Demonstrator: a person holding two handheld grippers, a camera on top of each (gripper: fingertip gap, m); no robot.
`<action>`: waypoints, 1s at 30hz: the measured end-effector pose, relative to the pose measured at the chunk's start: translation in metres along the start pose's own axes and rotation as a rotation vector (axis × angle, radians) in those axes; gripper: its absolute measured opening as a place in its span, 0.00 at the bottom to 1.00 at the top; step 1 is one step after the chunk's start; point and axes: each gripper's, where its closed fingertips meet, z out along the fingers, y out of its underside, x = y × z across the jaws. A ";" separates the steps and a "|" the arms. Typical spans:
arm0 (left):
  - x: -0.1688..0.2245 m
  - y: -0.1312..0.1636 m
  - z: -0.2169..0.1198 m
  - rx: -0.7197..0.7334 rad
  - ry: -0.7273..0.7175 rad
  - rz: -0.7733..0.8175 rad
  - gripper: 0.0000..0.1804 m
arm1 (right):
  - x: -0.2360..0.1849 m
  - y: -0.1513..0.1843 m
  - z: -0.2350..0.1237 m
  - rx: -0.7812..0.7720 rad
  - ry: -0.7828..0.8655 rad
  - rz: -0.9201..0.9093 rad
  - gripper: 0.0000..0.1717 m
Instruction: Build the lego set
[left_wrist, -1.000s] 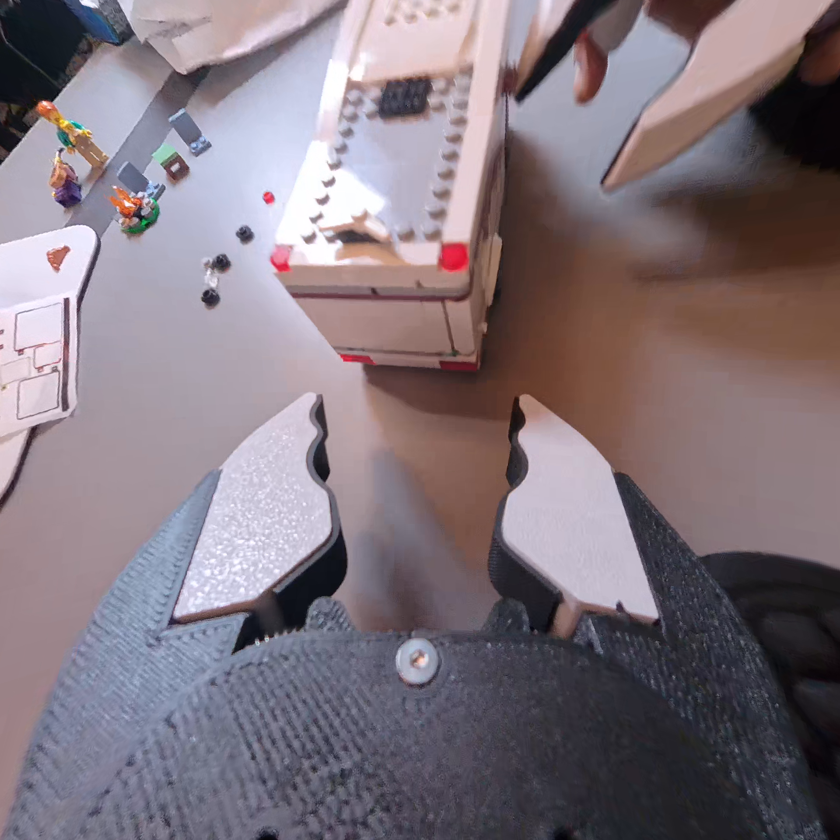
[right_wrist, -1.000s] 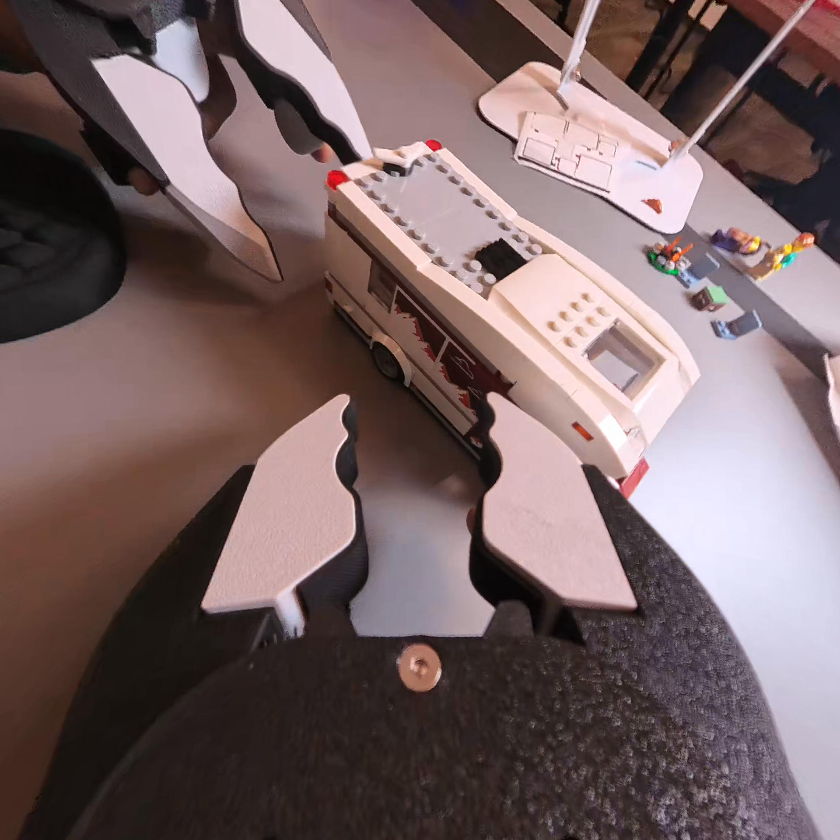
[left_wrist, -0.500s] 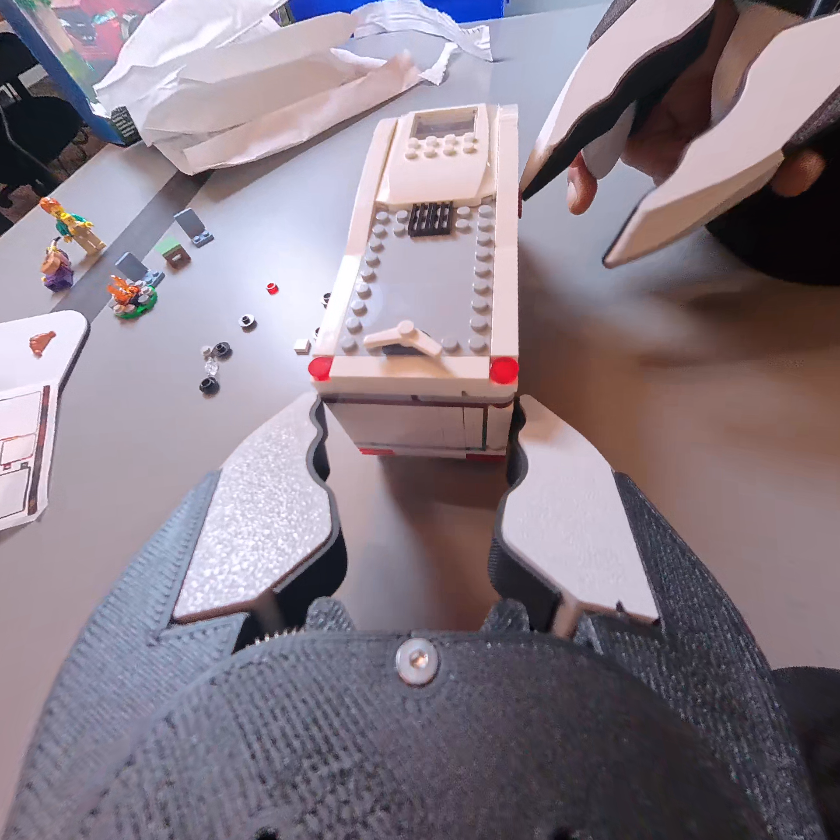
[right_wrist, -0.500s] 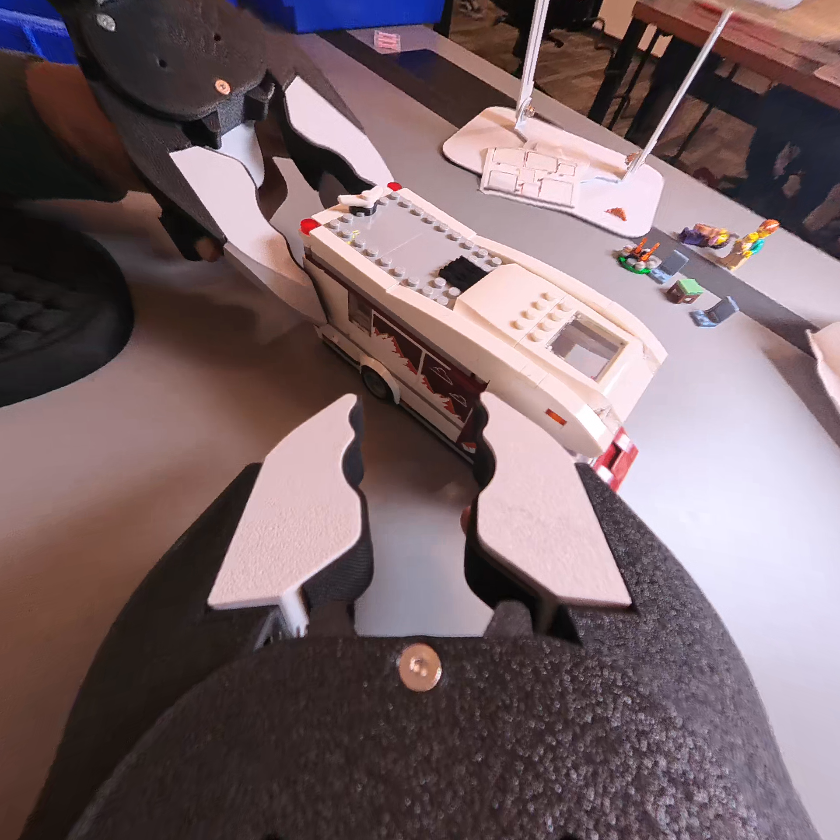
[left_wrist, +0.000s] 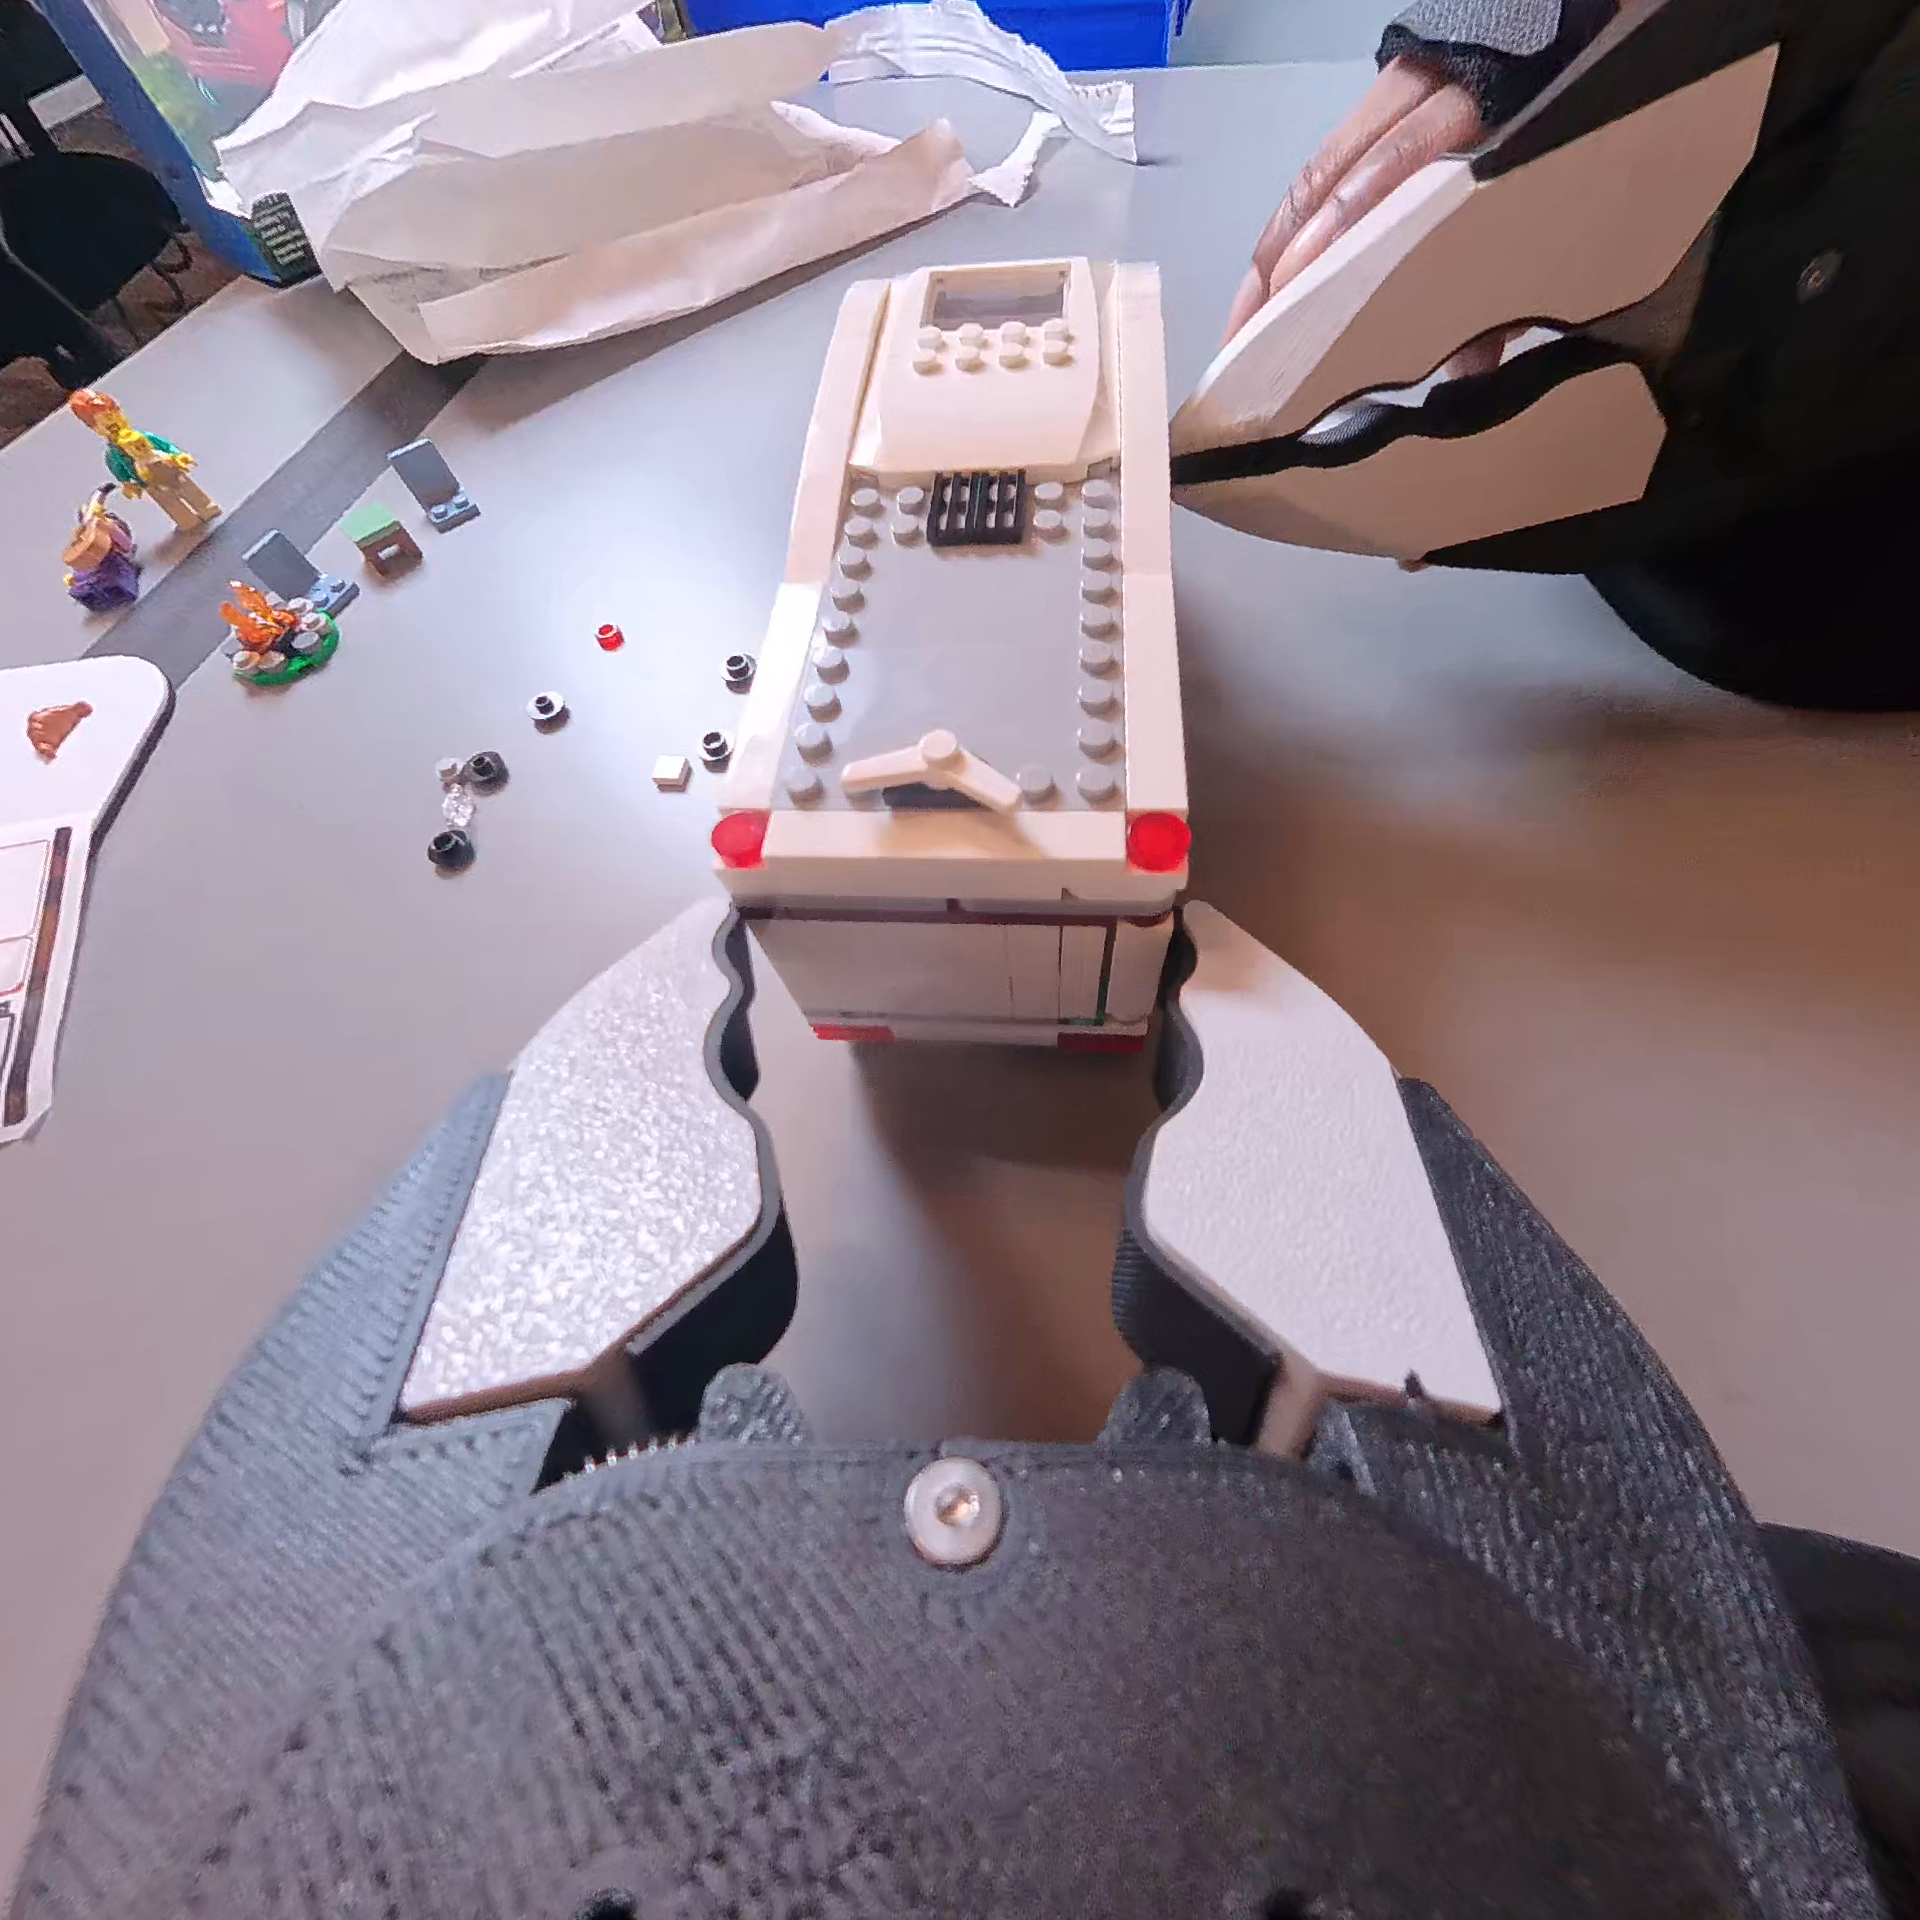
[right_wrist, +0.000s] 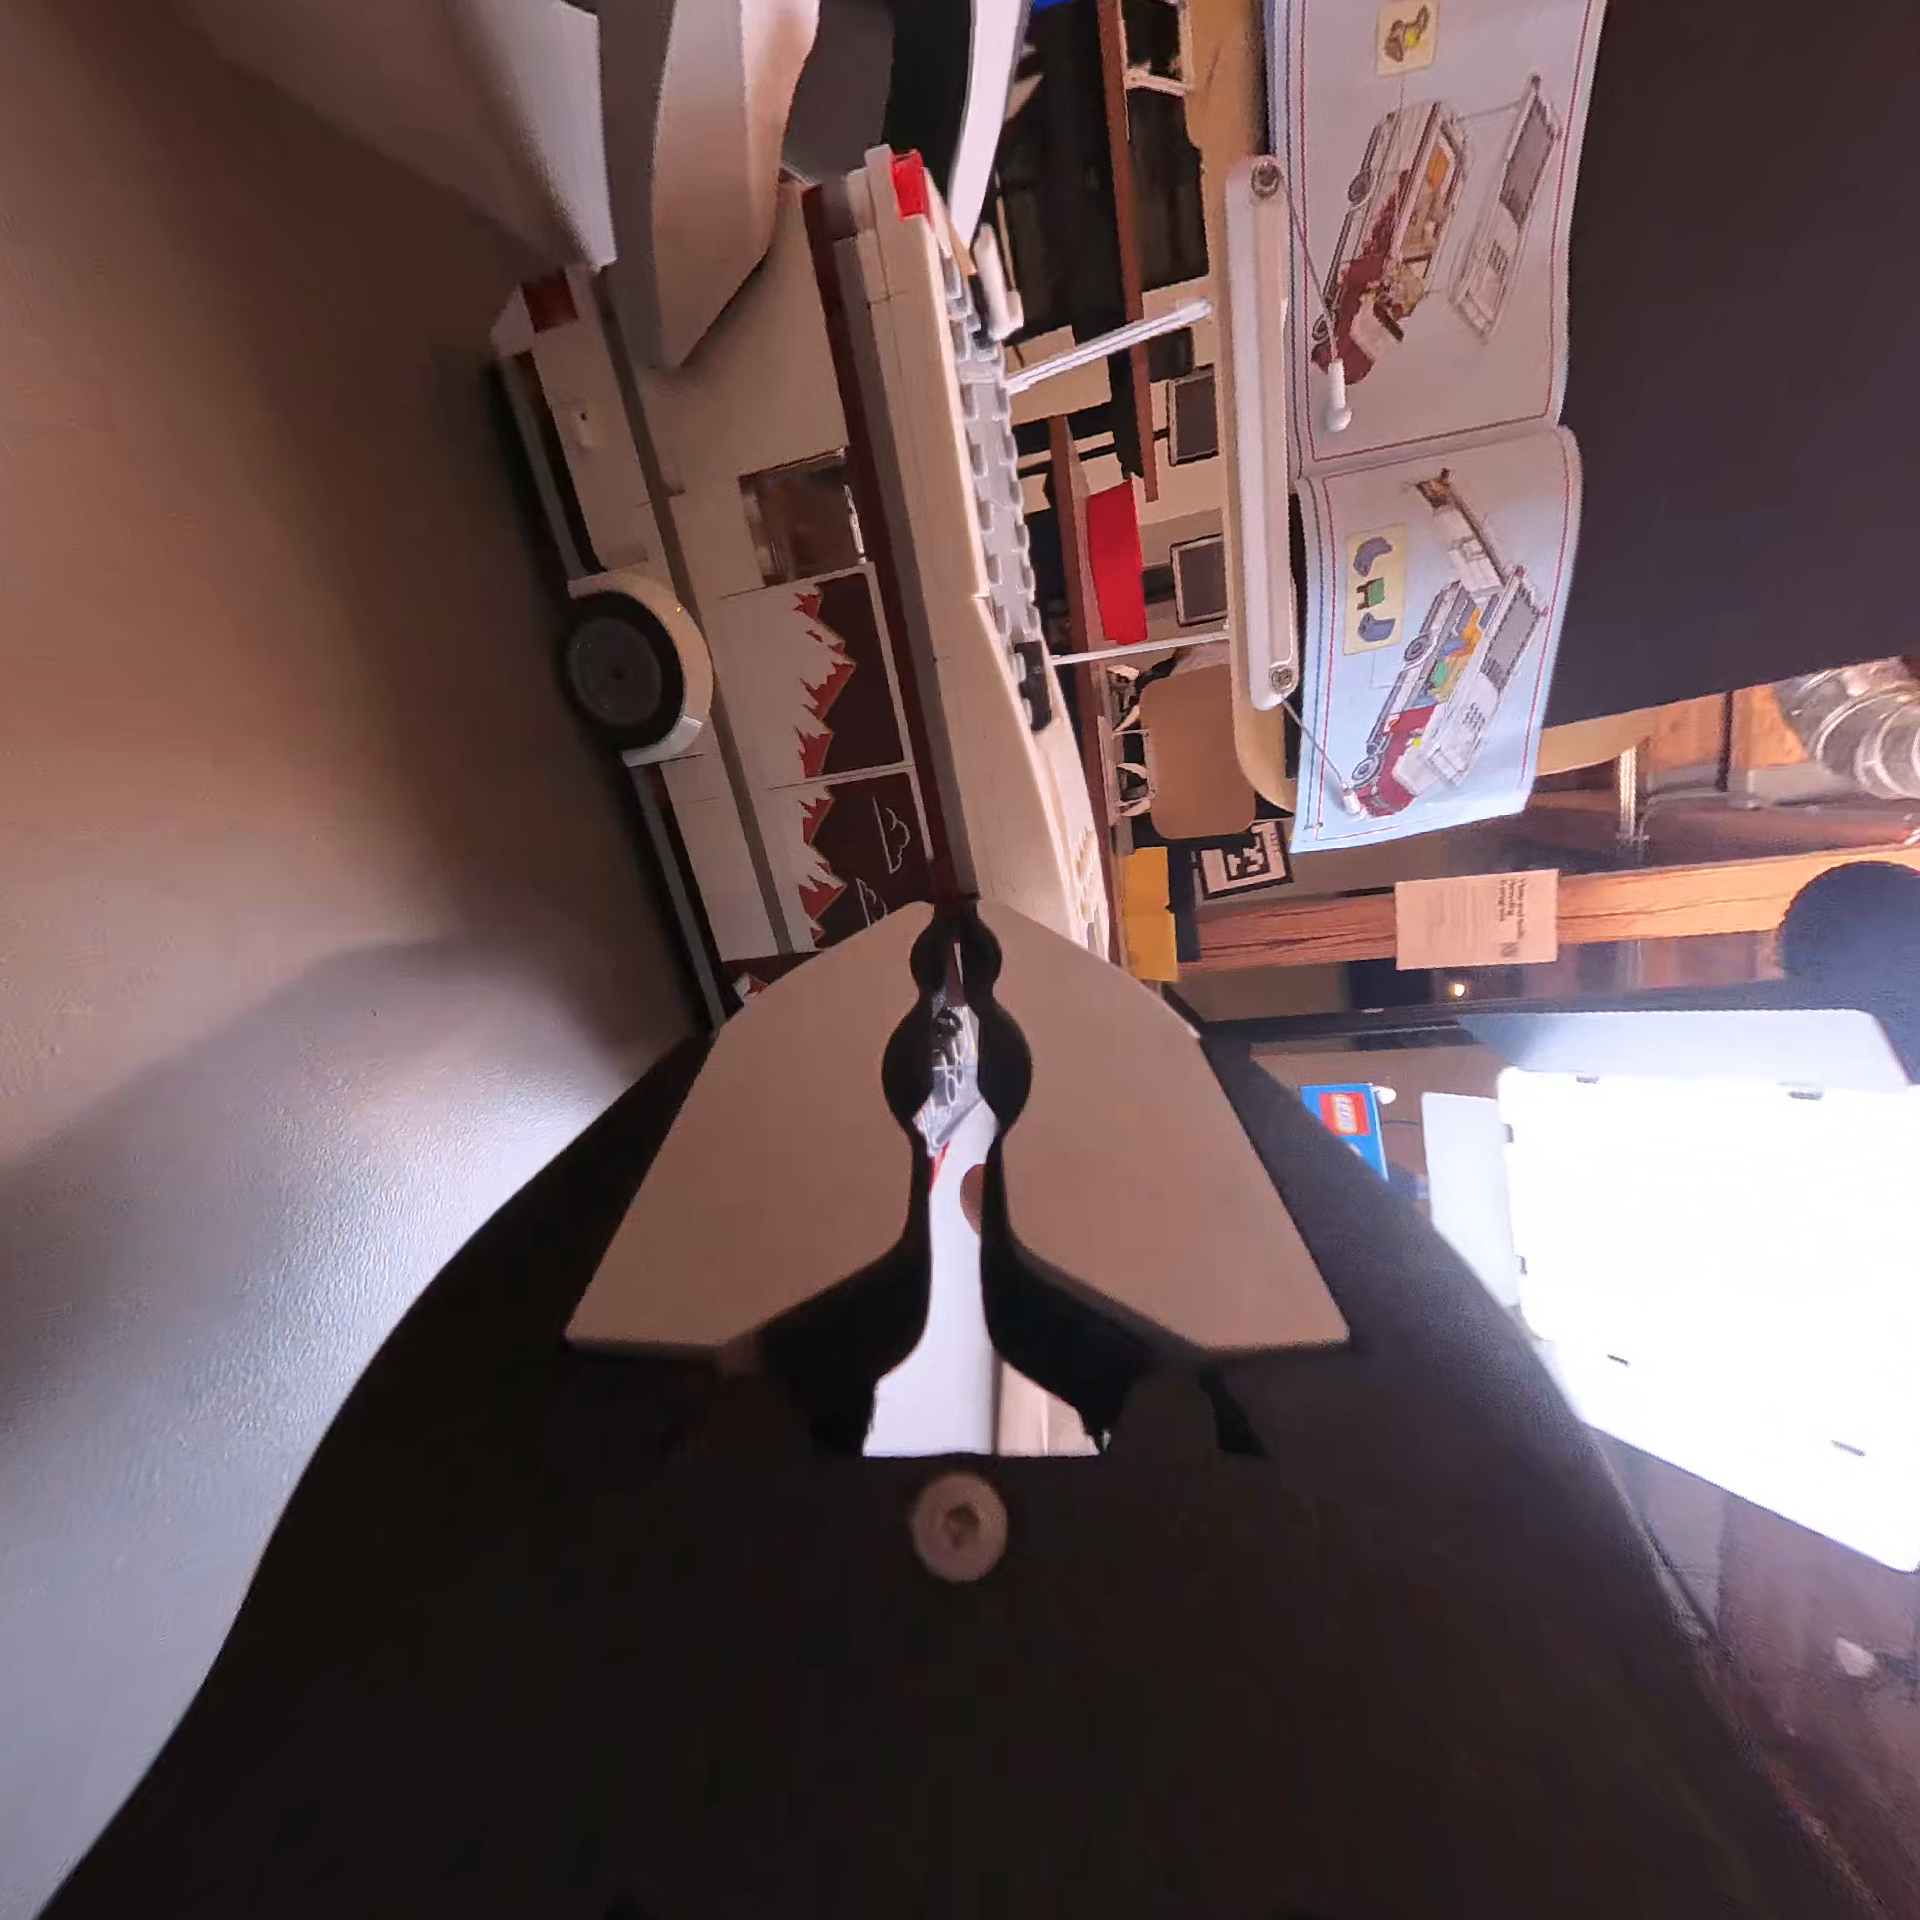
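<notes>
A white brick-built camper van (left_wrist: 966, 644) stands on the grey table (left_wrist: 1455, 935). My left gripper (left_wrist: 956, 920) is open, and its two fingertips flank the van's rear end, close to both side walls. I cannot tell if the pads press on it. My right gripper (right_wrist: 951, 914) is rolled on its side and shut, with nothing between the pads. Its joined tips sit at the seam under the roof on the van's side (right_wrist: 790, 644). In the left wrist view the right gripper (left_wrist: 1179, 483) touches the roof's right edge. One left finger (right_wrist: 665, 208) lies along the van's rear.
Crumpled white paper (left_wrist: 582, 177) lies at the back. Minifigures (left_wrist: 145, 468), a campfire piece (left_wrist: 275, 644) and several small loose pieces (left_wrist: 468, 800) lie left of the van. A white stand base (left_wrist: 62, 790) is at the far left. An instruction booklet (right_wrist: 1434, 416) hangs behind. A person's hand (left_wrist: 1361, 156) holds the right gripper. My hands' fingertips stand some 10 centimetres from each other. The campfire piece (left_wrist: 275, 644) is about 20 centimetres from my left fingertips.
My left gripper moved forward until its tips flank the van's rear. My right gripper rolled onto its side, shut with nothing between the pads, and came to the van's roof edge.
</notes>
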 end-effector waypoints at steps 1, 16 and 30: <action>0.000 0.000 0.000 0.001 0.000 0.002 0.42 | 0.000 0.000 0.000 0.005 0.007 -0.015 0.01; 0.000 -0.002 0.004 0.013 -0.056 -0.021 0.42 | -0.003 0.001 -0.003 0.025 -0.070 -0.054 0.00; 0.001 -0.003 0.004 0.022 -0.034 -0.041 0.42 | -0.001 0.004 0.002 0.030 -0.034 -0.101 0.07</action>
